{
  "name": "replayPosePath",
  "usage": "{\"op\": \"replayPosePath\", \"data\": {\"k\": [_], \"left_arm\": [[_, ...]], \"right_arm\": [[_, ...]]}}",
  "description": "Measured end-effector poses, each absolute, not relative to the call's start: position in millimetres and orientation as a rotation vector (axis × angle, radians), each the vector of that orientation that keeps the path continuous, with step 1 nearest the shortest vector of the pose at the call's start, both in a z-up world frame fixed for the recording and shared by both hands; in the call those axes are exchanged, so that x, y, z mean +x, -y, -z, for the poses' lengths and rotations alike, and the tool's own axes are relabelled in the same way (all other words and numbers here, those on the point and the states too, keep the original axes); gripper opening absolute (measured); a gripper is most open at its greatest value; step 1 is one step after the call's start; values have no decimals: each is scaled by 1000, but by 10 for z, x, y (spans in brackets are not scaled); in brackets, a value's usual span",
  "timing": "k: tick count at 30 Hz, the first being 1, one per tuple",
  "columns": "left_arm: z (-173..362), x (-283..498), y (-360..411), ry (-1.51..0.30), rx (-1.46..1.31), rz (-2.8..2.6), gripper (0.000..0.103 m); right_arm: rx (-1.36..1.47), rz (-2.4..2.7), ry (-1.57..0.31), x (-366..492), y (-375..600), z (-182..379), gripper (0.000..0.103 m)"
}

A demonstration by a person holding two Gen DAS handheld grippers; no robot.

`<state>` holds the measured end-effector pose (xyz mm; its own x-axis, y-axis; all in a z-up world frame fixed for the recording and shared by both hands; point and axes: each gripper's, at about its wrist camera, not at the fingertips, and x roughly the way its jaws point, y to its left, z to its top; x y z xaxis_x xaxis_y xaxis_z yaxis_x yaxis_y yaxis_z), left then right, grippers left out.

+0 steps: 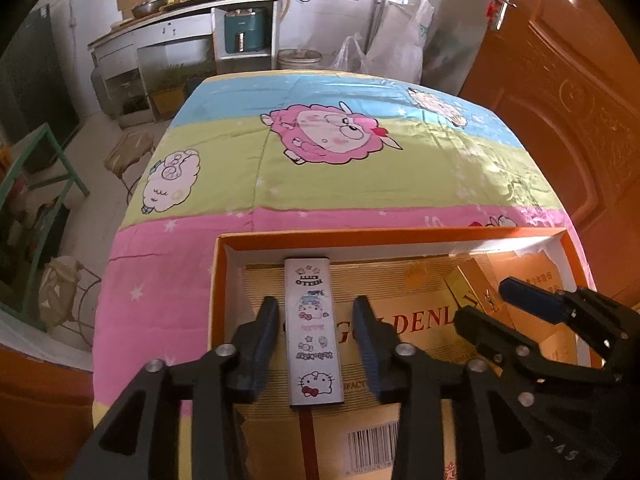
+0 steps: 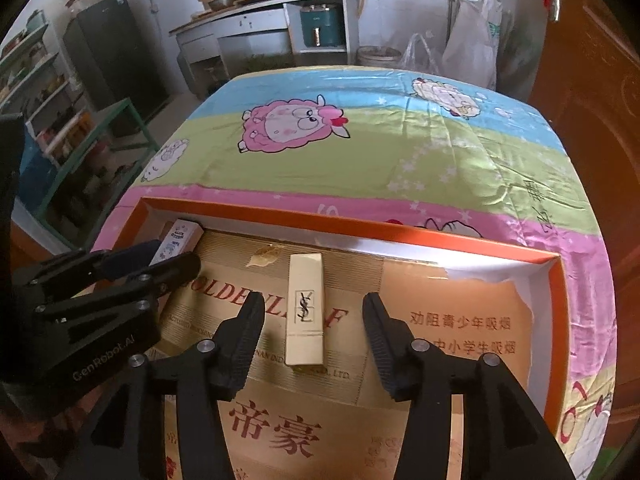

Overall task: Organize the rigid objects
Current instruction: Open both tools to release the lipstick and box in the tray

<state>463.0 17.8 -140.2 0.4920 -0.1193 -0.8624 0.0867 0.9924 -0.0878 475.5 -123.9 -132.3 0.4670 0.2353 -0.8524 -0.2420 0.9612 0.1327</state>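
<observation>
Both hand-held grippers (image 1: 316, 344) (image 2: 312, 340) angled downward, open

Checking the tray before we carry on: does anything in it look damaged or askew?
The orange tray has torn white lining at its far right corner, the paper peeled ragged off the bottom. The Hello Kitty box and the cream YSL box lie flat and roughly parallel, each between an open tool's fingers, untouched.

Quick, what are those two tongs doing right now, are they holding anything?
Left tongs: open, straddling the Hello Kitty box.
Right tongs: open, straddling the gold lipstick box.
</observation>
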Motion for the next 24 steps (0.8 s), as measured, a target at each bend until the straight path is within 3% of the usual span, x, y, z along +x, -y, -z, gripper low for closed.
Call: {"op": "replayPosePath", "data": {"k": [2,24], "left_arm": [[1394,4614,-152,-1048,-31,135,49],[447,3543,-307,-801,-152,171,49]], "right_arm": [[1,-288,-1040,4720,1278,1292,53],[1,-292,-936,3738,1412,674,53]]}}
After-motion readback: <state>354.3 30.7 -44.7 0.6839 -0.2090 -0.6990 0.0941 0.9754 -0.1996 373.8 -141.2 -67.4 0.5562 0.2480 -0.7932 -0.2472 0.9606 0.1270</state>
